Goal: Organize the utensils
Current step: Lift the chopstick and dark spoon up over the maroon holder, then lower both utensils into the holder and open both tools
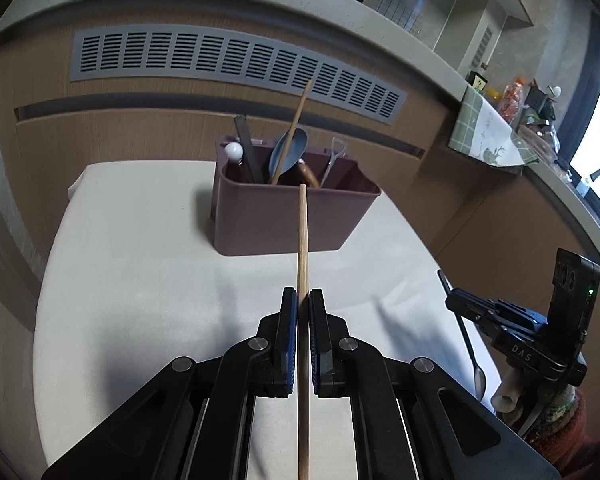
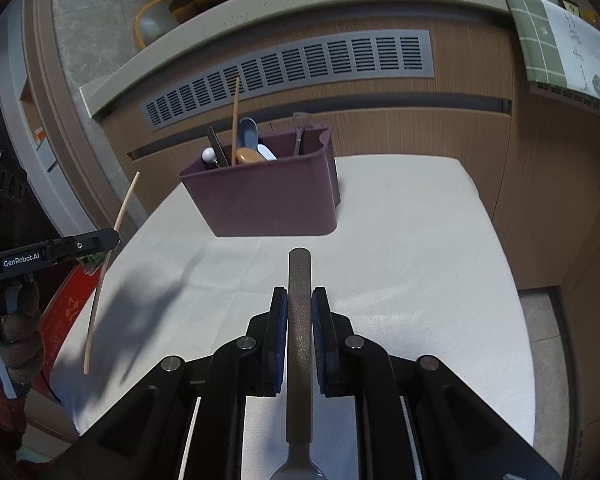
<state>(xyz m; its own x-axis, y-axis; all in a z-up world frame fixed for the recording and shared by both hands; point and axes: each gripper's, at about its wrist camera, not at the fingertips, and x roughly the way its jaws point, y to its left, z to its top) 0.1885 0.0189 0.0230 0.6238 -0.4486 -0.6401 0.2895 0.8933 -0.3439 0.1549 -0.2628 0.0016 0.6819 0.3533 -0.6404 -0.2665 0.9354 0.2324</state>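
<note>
Claws: two, the left claw (image 1: 303, 300) and the right claw (image 2: 300, 300), each with one utensil between its pads.
Wooden chopsticks: two, one held chopstick (image 1: 302, 264) and one standing chopstick (image 1: 296, 128) in the caddy.
Purple caddy: one (image 1: 288, 220), near the far edge of the tabletop (image 1: 148, 264).
Metal spoons: one (image 2: 299, 328), held by its handle.
Blue spoons: one (image 1: 290, 154), in the caddy.
Utensils in the caddy: at least six; some overlap, so the exact count is unclear.

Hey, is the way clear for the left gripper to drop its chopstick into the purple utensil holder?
Probably yes. The left gripper, shut on the chopstick, faces the purple utensil holder across bare cloth; nothing lies between. The holder's middle is crowded, though.
</note>
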